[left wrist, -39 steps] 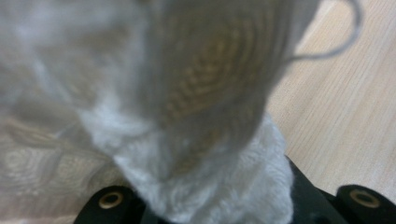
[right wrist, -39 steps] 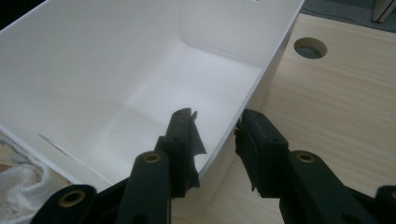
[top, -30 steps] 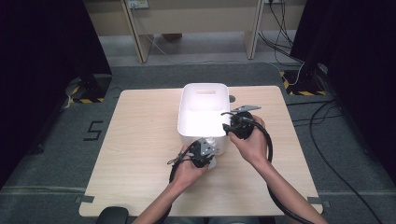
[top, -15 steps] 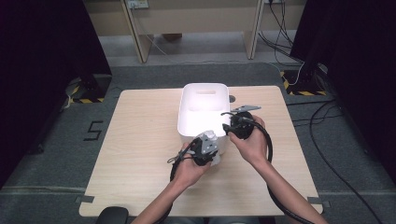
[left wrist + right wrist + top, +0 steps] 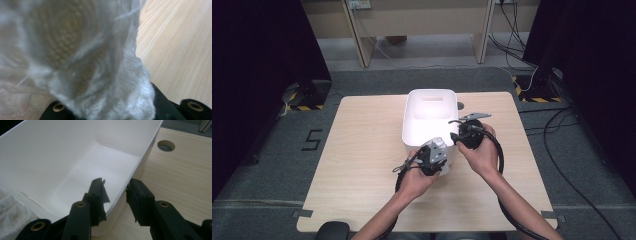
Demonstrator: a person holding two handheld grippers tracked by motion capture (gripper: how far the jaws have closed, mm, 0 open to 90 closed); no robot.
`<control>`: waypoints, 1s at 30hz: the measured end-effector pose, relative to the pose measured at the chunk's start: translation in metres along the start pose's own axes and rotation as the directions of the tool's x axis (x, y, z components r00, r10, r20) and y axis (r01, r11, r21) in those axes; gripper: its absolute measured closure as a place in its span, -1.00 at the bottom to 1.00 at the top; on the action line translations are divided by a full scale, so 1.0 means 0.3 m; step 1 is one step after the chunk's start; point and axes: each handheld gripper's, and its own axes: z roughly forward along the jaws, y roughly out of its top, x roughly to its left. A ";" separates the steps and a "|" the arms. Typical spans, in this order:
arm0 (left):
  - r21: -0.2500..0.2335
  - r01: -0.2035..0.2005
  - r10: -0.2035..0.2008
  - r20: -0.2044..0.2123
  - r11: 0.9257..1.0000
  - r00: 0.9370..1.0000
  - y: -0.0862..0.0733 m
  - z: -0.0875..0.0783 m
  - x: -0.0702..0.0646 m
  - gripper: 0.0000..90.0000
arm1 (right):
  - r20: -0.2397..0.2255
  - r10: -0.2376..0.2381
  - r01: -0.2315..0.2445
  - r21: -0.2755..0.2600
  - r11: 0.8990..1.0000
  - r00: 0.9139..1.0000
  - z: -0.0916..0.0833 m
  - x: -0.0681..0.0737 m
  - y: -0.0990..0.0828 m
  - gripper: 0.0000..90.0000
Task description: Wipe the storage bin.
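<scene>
A white plastic bin (image 5: 432,92) stands open-topped in the middle of the wooden table (image 5: 362,150). My right gripper (image 5: 455,134) straddles its right wall near the front corner. In the right gripper view one jaw is inside the bin (image 5: 62,152) and the other outside, and the right gripper (image 5: 116,188) is shut on that wall. My left gripper (image 5: 442,162) hovers at the bin's near edge, shut on a piece of white knitted fabric (image 5: 445,169). In the left gripper view the fabric (image 5: 82,62) bulges out over the jaws of the left gripper (image 5: 110,110), blurred and very close.
A round cable hole (image 5: 460,105) pierces the table just right of the bin, also seen in the right gripper view as the hole (image 5: 166,145). Bare wood lies left of the bin and toward the front edge. Cables and dark curtains surround the table.
My left gripper has edged a little up and toward the bin with the fabric in it. The right gripper and the bin have stayed put.
</scene>
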 end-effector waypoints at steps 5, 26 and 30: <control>0.012 0.003 -0.003 0.002 1.000 1.000 -0.009 0.013 -0.002 0.81 | 0.000 -0.001 0.001 -0.002 1.000 1.000 0.000 -0.001 0.000 0.44; 0.050 0.009 -0.010 0.018 0.999 1.000 -0.065 0.095 -0.018 0.81 | 0.000 -0.003 0.003 -0.004 1.000 1.000 0.001 -0.001 -0.001 0.44; 0.052 0.011 -0.012 0.022 0.999 1.000 -0.065 0.098 -0.019 0.81 | -0.002 -0.002 0.002 -0.004 1.000 1.000 0.001 -0.002 -0.001 0.44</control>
